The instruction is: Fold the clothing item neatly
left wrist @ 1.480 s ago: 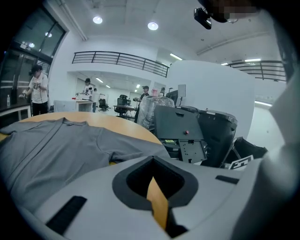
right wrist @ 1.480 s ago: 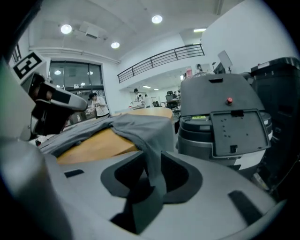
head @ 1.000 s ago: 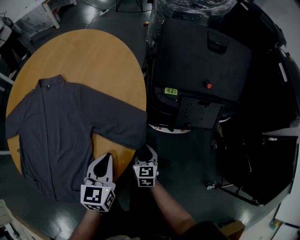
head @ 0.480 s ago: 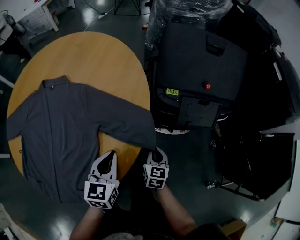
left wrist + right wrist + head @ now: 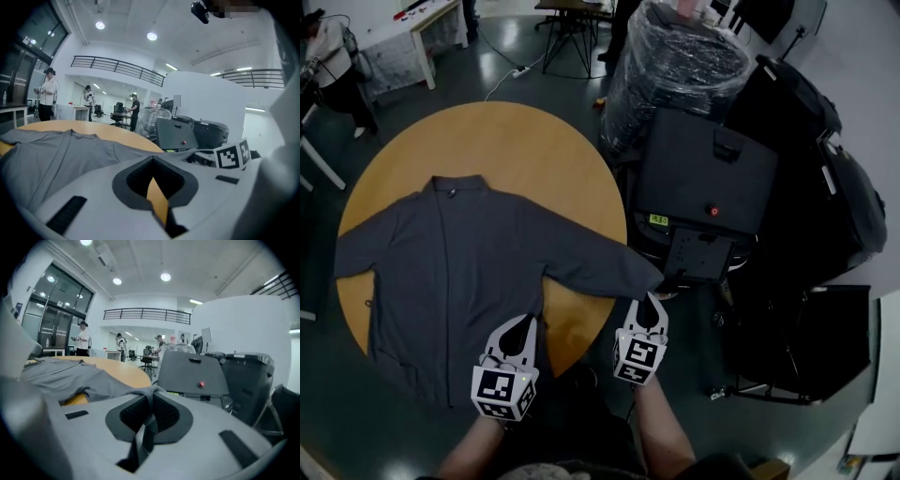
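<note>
A grey long-sleeved shirt [image 5: 441, 272] lies spread flat, collar away from me, on a round wooden table [image 5: 525, 141]. Its right sleeve [image 5: 600, 267] stretches past the table's edge. My right gripper [image 5: 652, 300] is shut on that sleeve's cuff. In the right gripper view the grey cloth [image 5: 108, 390] runs into the closed jaws of the right gripper [image 5: 149, 404]. My left gripper [image 5: 526, 322] hovers at the shirt's lower hem, near the table's front edge. In the left gripper view the left gripper [image 5: 153, 161] is shut, with only a sliver of table showing in the slit and the shirt [image 5: 56, 154] beyond.
A black cart with a red button [image 5: 708, 178] stands right of the table, close to the held cuff. Behind it is a plastic-wrapped stack [image 5: 675, 66], and black bins [image 5: 844, 206] sit at the far right. A white desk [image 5: 422, 28] and a person [image 5: 333, 56] are at the back left.
My right gripper has closed on the sleeve cuff and lifted it, drawing the sleeve out straight past the table's edge. The left gripper has risen slightly, still shut.
</note>
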Tool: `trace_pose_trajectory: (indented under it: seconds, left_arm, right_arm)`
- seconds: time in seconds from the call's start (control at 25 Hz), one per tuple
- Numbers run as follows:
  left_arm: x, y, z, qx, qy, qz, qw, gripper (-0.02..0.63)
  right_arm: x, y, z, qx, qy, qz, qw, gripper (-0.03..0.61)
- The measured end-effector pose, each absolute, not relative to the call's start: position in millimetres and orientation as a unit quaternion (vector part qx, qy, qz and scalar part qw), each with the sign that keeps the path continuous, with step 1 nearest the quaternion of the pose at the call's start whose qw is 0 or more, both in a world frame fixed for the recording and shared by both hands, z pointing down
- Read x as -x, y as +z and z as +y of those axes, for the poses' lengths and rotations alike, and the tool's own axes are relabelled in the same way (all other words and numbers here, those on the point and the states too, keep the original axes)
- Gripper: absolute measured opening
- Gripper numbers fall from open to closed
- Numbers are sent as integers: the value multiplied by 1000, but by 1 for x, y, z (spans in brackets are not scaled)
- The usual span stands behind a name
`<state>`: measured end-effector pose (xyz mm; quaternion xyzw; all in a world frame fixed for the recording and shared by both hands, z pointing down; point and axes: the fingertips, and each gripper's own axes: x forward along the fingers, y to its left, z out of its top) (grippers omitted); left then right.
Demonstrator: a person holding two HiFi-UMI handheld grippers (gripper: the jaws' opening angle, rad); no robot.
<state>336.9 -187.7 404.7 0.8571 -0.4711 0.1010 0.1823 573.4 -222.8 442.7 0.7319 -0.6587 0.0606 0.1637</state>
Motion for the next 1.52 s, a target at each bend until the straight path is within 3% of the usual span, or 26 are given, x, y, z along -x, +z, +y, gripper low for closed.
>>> trace_pose_trajectory:
  seconds: [0.44, 0.96, 1.12, 1.52]
  left_arm:
    - [-189, 355, -159, -858, 68, -488, 144, 8]
    - [-107, 342, -179, -838, 76, -524, 131, 8]
    - [-75, 339, -194, -820, 78, -553, 127, 8]
    - [14, 333, -215, -802, 53, -579, 135, 8]
  right_arm:
    - [-462, 383, -223, -706, -11, -674, 217, 5]
    - [-469, 389, -235, -745, 62, -621, 234, 5]
    - [-461, 375, -254, -747, 56, -629, 207, 6]
    - [-334, 356, -283, -700, 26, -681, 212, 5]
